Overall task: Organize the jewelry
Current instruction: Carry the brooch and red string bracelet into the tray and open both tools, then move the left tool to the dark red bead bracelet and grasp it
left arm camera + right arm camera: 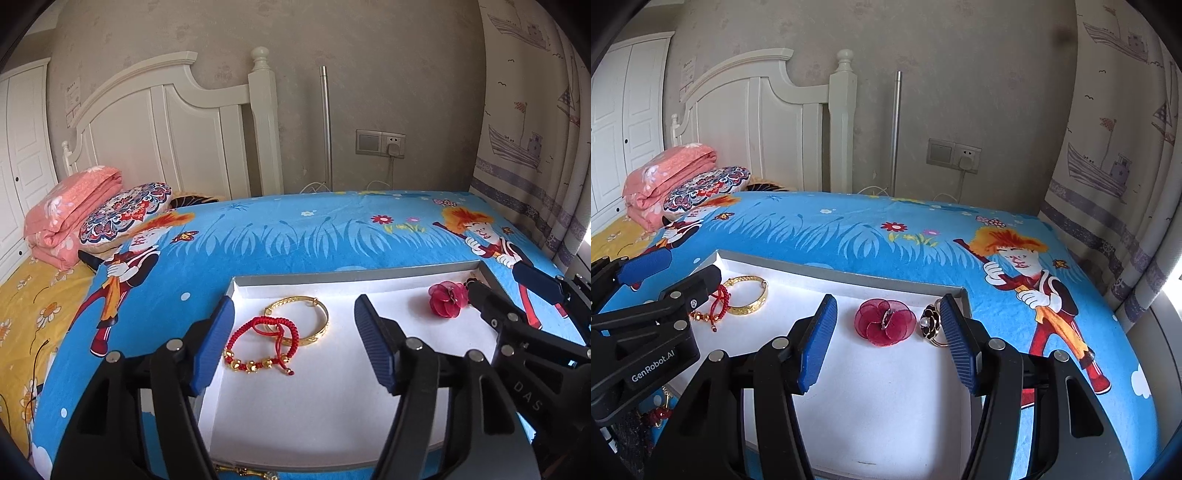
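A shallow white tray [295, 413] [886, 406] lies on the blue cartoon blanket. In it lie a gold bangle [314, 321] [753, 295], a red cord bracelet with gold beads [258, 350] [713, 314], a red flower brooch [445, 298] [884, 321] and a black flower ring [932, 323] by the tray's right wall. My left gripper [295, 347] is open and empty, just above the bracelets. My right gripper [888, 343] is open and empty, its fingers on either side of the brooch and ring.
More jewelry lies on the blanket at the tray's near edge [243, 470] [659, 411]. A folded pink quilt [70, 218] and patterned pillow [125, 210] sit at the left by the white headboard [166, 129]. Curtains [1115, 147] hang at right.
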Demonstrator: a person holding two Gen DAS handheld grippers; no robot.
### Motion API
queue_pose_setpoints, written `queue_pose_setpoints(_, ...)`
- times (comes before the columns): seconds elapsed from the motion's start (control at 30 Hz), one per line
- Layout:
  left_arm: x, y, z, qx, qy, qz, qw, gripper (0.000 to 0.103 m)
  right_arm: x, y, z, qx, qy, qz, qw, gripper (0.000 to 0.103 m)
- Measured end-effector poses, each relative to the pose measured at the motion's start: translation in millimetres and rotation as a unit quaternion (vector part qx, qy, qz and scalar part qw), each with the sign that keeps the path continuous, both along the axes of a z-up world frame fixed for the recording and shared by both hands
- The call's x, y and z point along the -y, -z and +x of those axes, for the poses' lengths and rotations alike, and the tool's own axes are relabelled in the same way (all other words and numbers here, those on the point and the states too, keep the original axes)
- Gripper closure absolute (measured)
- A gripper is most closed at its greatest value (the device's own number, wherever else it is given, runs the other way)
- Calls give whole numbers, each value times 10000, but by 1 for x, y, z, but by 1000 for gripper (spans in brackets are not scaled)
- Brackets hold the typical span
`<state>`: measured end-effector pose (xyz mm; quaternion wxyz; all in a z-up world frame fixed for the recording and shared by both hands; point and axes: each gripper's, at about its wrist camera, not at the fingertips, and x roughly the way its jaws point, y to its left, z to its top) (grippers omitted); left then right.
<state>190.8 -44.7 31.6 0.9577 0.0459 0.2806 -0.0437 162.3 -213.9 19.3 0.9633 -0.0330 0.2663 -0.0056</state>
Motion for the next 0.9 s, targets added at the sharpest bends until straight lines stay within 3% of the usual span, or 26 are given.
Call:
queue_pose_setpoints(0.2, -15, -1, -29, 103, -116, -93, 9998, 22, 1, -2, -32, 93, -95, 148, 9998, 47)
queue_pose_setpoints(0.4, -31, 7, -83, 362, -79, -78, 9993, 13, 0, 6, -82, 192, -196, 283, 9992, 47)
queue_pose_setpoints(0.63, -41, 21, -137, 520, -27, -56, 9986, 10, -4, 22, -125, 189, -244, 264, 9992, 47)
queue_pose_setpoints(0.9, -45, 44, -172, 618, 32, 22, 9981, 7, -6, 34, -155, 325, -183, 141, 9992, 47)
